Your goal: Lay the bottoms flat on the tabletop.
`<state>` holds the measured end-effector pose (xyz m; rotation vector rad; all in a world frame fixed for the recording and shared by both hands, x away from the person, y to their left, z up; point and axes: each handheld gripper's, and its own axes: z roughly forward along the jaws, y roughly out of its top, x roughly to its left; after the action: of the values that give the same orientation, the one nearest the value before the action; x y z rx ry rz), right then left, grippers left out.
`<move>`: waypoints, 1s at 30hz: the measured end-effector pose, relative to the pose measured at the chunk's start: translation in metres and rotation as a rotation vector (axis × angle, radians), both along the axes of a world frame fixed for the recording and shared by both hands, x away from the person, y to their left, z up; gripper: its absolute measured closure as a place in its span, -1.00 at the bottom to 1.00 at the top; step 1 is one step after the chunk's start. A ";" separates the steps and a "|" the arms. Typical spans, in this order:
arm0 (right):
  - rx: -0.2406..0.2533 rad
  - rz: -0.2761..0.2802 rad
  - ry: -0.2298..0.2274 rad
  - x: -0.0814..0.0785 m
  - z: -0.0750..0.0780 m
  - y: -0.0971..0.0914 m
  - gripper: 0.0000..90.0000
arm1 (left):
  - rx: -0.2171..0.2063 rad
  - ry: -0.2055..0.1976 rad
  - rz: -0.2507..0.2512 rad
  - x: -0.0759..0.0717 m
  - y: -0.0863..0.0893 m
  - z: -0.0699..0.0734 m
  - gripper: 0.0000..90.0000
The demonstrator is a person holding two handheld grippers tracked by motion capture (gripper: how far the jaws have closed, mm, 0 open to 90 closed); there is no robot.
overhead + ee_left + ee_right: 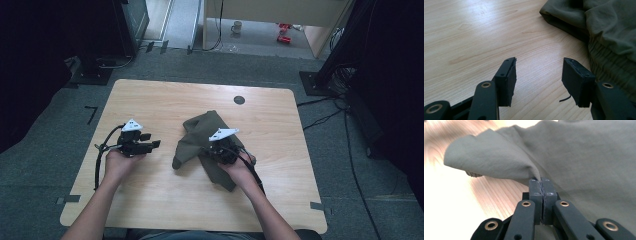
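Here olive garment [584,157] pinched in right gripper [540,180], beside parted left gripper [537,67].

Wooden table [165,100]; beyond it, perhaps a mug [236,27] on the floor.

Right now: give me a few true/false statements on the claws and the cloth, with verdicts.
1. The right claw is shut on a fold of the olive cloth. True.
2. The left claw is clamped on the cloth. False: its jaws stand apart over bare table, with nothing between them.
3. In the high view the cloth lies crumpled on the wooden table, nearer the right hand than the left hand. True.
4. The cloth is bright red. False: it is olive green.
5. Both hands rest on the cloth. False: the left hand sits on bare wood, apart from the cloth.
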<state>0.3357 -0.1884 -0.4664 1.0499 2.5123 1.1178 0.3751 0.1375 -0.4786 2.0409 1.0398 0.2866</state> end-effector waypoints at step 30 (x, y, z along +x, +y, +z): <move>0.199 -0.265 -0.083 0.047 0.036 -0.093 0.97 | -0.064 -0.066 -0.069 0.001 -0.040 0.006 0.18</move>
<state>0.3828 -0.2812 -0.4301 1.3118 2.1548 1.3182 0.3758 0.0979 -0.4729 1.9923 0.9249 0.2789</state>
